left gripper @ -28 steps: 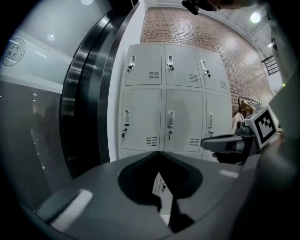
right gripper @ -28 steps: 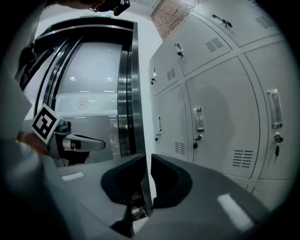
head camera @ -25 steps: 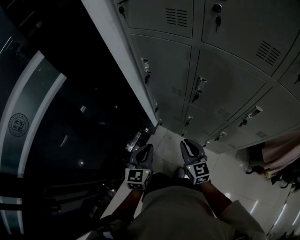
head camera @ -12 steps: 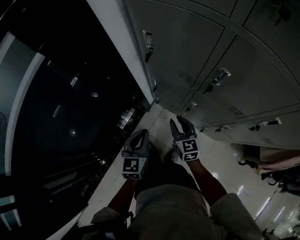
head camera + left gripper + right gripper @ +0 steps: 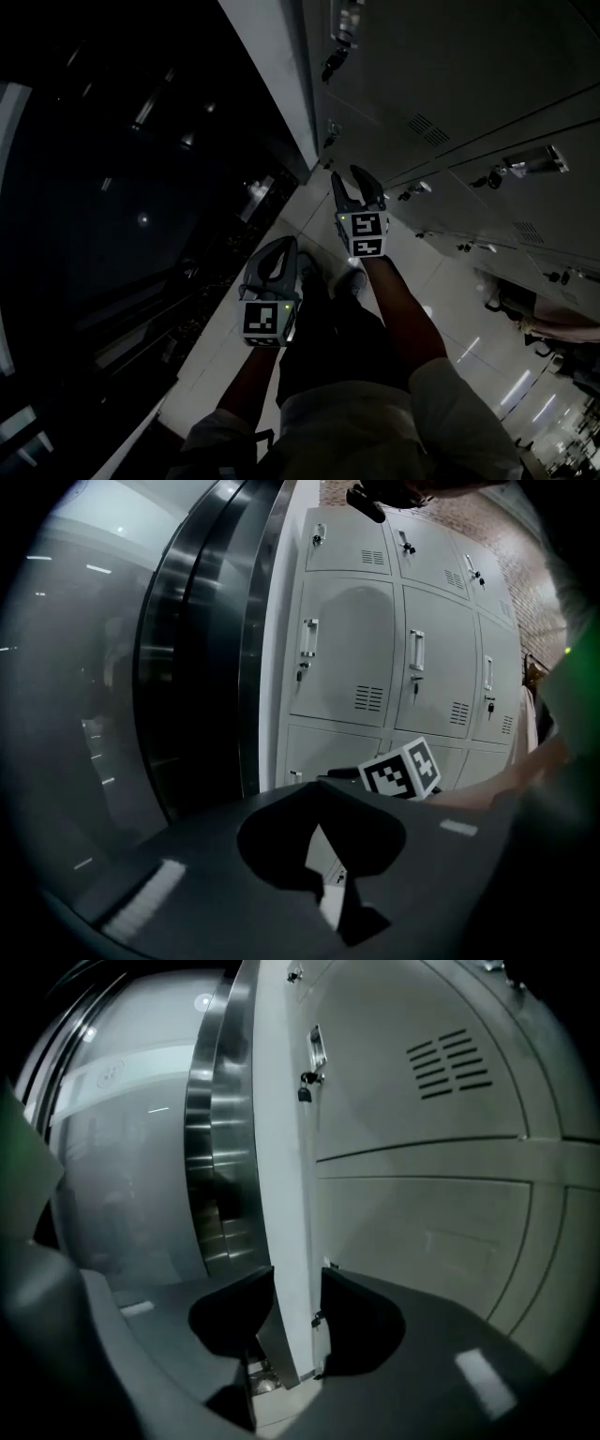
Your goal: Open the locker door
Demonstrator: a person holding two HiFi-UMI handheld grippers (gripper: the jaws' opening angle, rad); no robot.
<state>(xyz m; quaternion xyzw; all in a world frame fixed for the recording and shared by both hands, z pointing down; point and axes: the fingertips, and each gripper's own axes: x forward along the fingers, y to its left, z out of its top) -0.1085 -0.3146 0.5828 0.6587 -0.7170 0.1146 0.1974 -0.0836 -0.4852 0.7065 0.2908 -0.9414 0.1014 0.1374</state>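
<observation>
Grey metal lockers (image 5: 450, 84) fill the upper right of the head view, each door with a small handle and lock (image 5: 534, 159). My right gripper (image 5: 354, 176) reaches low toward the bottom rows near the bank's left end. Its jaws have just been opening and stand open with nothing between them. In the right gripper view its gap (image 5: 298, 1283) frames the bank's white side edge, with a closed door (image 5: 422, 1241) to the right and a latch (image 5: 314, 1054) above. My left gripper (image 5: 284, 244) hangs back, shut and empty. The left gripper view (image 5: 319, 789) faces the locker doors (image 5: 347, 658).
A dark curved glass wall with a steel frame (image 5: 216, 649) runs along the left of the lockers. Pale tiled floor (image 5: 469, 347) lies below. The person's legs and shoes (image 5: 352, 281) are under the grippers. Some bags or clothes (image 5: 553, 328) lie at the far right.
Both grippers have dropped lower. The right one has pushed ahead toward the bottom lockers and opened its jaws. The left one stays shut. The head view has swung further down.
</observation>
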